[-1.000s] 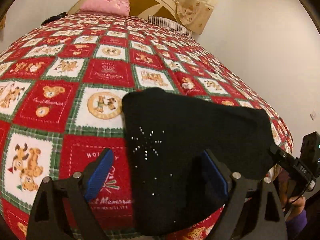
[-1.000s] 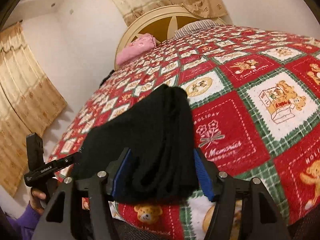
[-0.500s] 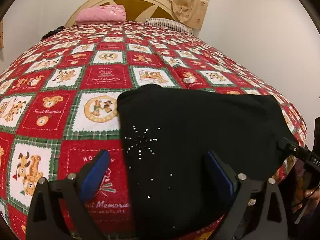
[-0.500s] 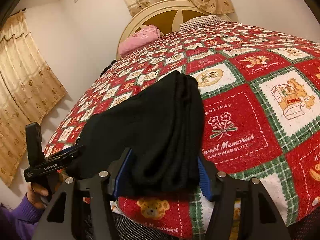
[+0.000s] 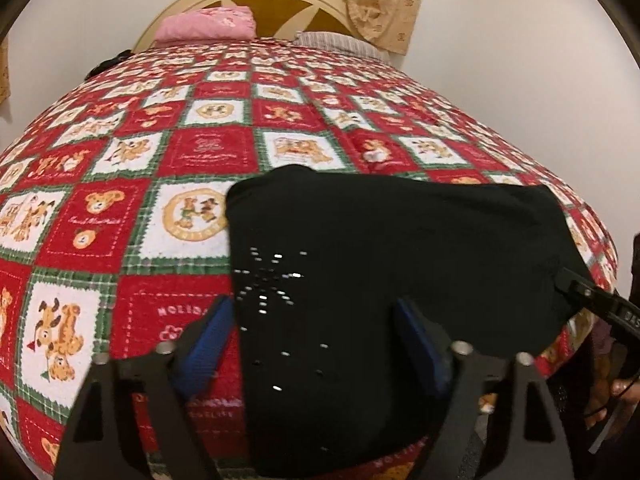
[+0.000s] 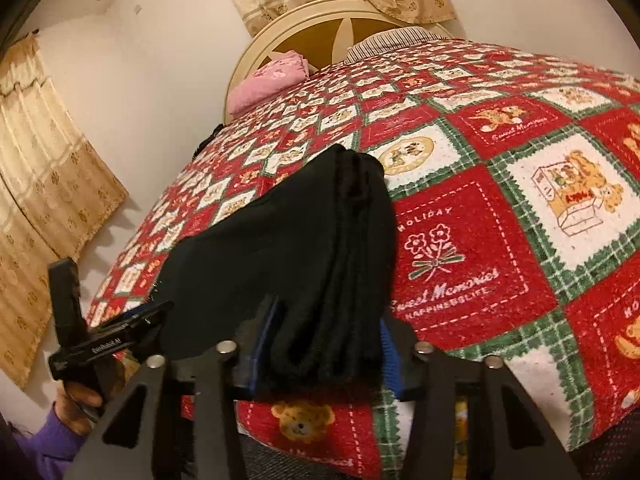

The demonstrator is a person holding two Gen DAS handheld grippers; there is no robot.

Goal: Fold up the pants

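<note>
On bedspread (image 5: 120, 240) | pants (image 5: 380, 260) folded, long axis crosswise | left gripper (image 5: 316, 344) wide | right gripper (image 6: 326, 344) straddling fold

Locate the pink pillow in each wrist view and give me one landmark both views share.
Left wrist view: the pink pillow lies top centre-left, at the head of the bed against the headboard.
Right wrist view: it lies upper left of centre, left of the same headboard.
Shared landmark: the folded black pants on the quilt.

- Quilt (image 5: 208, 152): flat and open beyond the folded black pants (image 5: 380, 260), passable toward the headboard.
- Pink pillow (image 5: 208, 26): far end, well apart.
- Wall (image 5: 540, 80): bounds one bedside.
</note>
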